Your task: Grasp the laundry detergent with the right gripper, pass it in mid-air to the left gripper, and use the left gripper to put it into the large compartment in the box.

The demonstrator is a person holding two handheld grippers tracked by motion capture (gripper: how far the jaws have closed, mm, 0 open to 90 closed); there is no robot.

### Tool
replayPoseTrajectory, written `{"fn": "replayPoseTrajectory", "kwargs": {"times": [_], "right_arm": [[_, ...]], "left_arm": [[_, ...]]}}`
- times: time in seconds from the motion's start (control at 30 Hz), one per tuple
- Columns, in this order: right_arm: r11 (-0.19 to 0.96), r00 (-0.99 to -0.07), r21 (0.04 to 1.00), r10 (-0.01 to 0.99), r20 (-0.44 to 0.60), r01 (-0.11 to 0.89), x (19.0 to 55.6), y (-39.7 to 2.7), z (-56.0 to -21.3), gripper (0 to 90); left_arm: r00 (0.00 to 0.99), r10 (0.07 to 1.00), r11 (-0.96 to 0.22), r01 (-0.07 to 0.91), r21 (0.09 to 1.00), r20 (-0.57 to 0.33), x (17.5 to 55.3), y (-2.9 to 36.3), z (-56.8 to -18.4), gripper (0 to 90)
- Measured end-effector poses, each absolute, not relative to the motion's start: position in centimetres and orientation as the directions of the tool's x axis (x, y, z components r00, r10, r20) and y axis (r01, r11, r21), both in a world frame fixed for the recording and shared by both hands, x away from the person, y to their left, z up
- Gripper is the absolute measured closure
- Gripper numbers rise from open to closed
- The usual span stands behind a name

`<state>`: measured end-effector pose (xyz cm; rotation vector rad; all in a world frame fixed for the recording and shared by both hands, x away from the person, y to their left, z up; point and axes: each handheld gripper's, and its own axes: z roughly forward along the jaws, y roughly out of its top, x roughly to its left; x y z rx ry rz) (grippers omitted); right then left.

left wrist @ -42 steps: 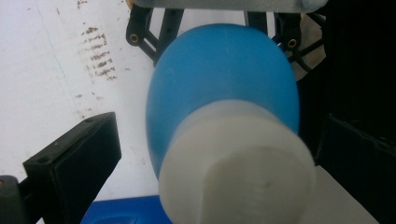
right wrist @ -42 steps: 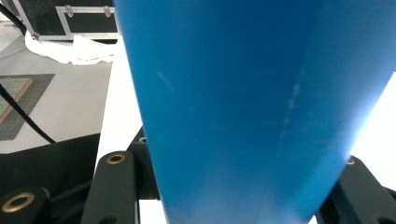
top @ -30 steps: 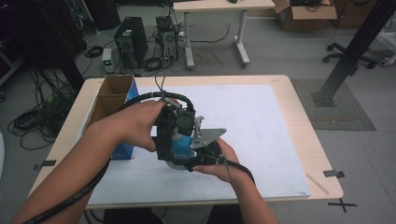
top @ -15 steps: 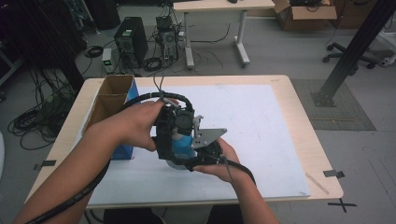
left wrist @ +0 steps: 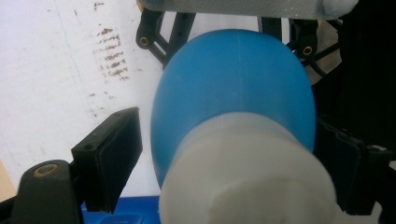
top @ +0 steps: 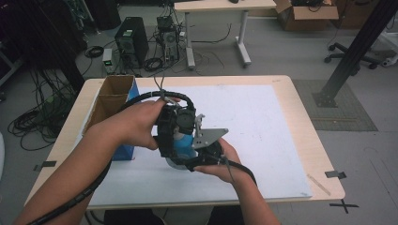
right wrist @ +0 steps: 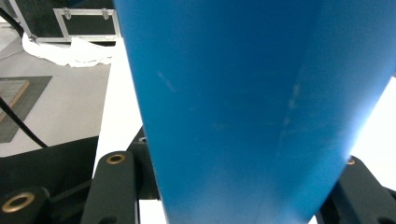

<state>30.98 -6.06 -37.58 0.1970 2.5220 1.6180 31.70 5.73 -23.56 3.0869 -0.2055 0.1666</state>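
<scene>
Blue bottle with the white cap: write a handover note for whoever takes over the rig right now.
Right tongs: shut on the blue bottle, held over the white mat.
Left tongs: jaws have just been closing around the white cap; one pad shows a gap, so no grip yet.
Done: bottle gripped, left tongs lined up on the cap, which is on the bottle.
Left: finish the grip on the cap, then probably twist it off.
</scene>
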Motion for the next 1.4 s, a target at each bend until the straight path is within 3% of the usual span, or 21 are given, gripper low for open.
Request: {"fn": "replayPoseTrajectory", "kwargs": {"times": [0.83, 1.1, 1.4], "right_arm": [[0.402, -0.98, 0.915, 0.191, -0.047, 0.035, 31.04, -6.29, -37.35, 45.3], [0.401, -0.981, 0.916, 0.19, -0.044, 0.037, 30.92, -6.31, -37.4, 45.3], [0.409, -0.98, 0.912, 0.194, -0.047, 0.037, 30.99, -6.15, -37.47, 45.3]], "left_arm": [[0.983, -0.142, -0.989, -0.145, 0.025, 0.114, 31.75, 5.32, -23.75, 27.7], [0.985, -0.145, -0.989, -0.147, 0.015, 0.097, 31.77, 5.24, -23.72, 37.1], [0.985, -0.14, -0.99, -0.141, -0.001, 0.102, 31.77, 5.19, -23.93, 37.9]]}}
